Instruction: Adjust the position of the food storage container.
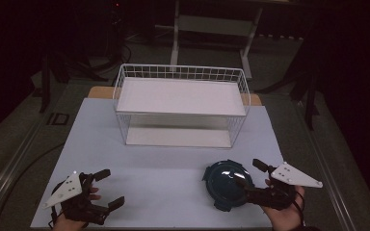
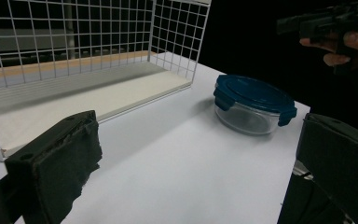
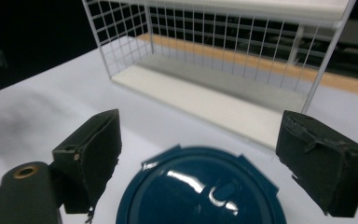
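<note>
Jaws of the right gripper stood wide above the round glass container with the dark-blue clip lid, holding nothing; it sat before the white wire shelf rack. Straddling the lid evenly would grip best.

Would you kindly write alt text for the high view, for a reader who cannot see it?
A round glass container with a dark blue lid sits on a white table, with the right claw open just above its right edge. The left claw rests open at the near left, and a white wire shelf rack stands behind.
</note>
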A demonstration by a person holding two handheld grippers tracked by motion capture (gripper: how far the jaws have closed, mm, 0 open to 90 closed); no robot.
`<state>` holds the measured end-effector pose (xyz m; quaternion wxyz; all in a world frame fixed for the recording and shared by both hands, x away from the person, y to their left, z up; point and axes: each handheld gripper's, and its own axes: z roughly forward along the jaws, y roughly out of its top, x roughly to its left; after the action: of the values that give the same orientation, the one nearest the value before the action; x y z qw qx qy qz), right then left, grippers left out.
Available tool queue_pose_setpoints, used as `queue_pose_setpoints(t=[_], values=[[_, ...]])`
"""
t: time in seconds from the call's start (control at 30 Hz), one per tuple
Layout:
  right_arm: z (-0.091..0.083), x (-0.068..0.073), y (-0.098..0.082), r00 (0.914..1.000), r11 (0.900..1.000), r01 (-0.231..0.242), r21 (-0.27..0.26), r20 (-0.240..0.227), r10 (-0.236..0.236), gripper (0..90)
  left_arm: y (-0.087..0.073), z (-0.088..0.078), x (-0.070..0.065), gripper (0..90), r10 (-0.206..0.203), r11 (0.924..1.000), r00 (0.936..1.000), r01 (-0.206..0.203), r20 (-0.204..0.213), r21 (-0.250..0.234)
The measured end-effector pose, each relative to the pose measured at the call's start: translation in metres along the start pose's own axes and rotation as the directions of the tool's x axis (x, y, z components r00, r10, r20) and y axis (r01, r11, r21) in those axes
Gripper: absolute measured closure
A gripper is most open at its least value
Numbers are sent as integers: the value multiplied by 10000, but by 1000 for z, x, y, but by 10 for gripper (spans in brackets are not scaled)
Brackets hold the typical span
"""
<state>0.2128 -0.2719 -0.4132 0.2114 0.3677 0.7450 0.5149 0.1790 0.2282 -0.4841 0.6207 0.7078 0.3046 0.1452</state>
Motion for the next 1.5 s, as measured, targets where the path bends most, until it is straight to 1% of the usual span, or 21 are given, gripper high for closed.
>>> queue_pose_setpoints(t=[0.03,0.1,0.13,0.17,0.2,0.23,0.3,0.37,0.43,0.5,0.57,0.63,0.7,0.8,0.93,1.1,1.13,1.2,1.23,1.43,1.5], values=[[-1,-2,-3,10000,9999,52,126,-46,-51,256,0,0,0,0,-6,10000,10000,6,12,1],[-2,-6,-8,10000,9993,-91,350,12,90,302,0,0,0,0,15,10000,10000,-15,0,17],[-2,-6,-8,10000,9993,-91,350,12,90,302,0,0,0,0,18,10000,10000,-18,-13,13],[-4,-10,-14,9993,9975,-315,636,209,303,356,0,1,0,0,33,10000,10000,-33,17,5],[-6,-12,-17,9985,9967,-418,691,393,391,399,0,1,0,0,42,10000,10000,-42,8,15],[-7,-14,-21,9978,9959,-531,737,445,499,408,0,1,0,0,18,10000,10000,-18,30,18],[-10,-15,-27,9964,9939,-515,979,718,446,539,0,1,0,0,10,10000,10000,-10,48,1],[-11,-16,-31,9956,9931,-569,1027,797,488,552,0,1,0,0,18,10000,10000,-18,41,11],[-13,-19,-40,9924,9881,-654,1391,1129,498,635,0,2,0,0,39,10000,10000,-38,-24,33],[-13,-22,-46,9921,9838,-725,1641,1136,542,695,0,2,0,0,28,10000,10000,-28,-9,14],[-14,-25,-51,9904,9794,-706,1889,1304,463,757,0,2,0,0,27,10000,10000,-27,-2,9],[-14,-28,-56,9893,9734,-852,2128,1339,574,824,1,2,0,0,38,10000,10000,-38,-4,19],[-14,-31,-61,9875,9681,-817,2369,1503,466,880,1,2,0,0,44,10000,10000,-44,10,-1],[-14,-33,-65,9851,9599,-861,2667,1670,420,898,1,2,0,0,45,10000,10000,-45,-5,7],[-9,-37,-75,9844,9451,-1164,3055,1618,689,900,1,2,0,0,60,10000,10000,-60,-3,8],[-6,-39,-79,9783,9332,-1428,3298,1900,826,900,1,2,0,0,76,10000,10000,-76,-39,23],[-6,-39,-79,9783,9332,-1428,3298,1900,826,900,1,2,0,0,76,10000,10000,-76,-39,23],[-3,-40,-82,9773,9249,-1576,3459,1889,958,900,1,3,0,0,72,10000,10000,-72,-54,44],[-2,-40,-82,9762,9242,-1689,3424,1872,1091,900,1,3,0,0,73,10000,10000,-73,-49,46],[0,-40,-81,9754,9221,-1740,3455,1893,1131,900,0,5,-1,0,62,9999,10000,-62,-12,101],[2,-40,-79,9765,9211,-1805,3449,1753,1257,900,0,5,-1,0,57,9999,10000,-58,26,98]])
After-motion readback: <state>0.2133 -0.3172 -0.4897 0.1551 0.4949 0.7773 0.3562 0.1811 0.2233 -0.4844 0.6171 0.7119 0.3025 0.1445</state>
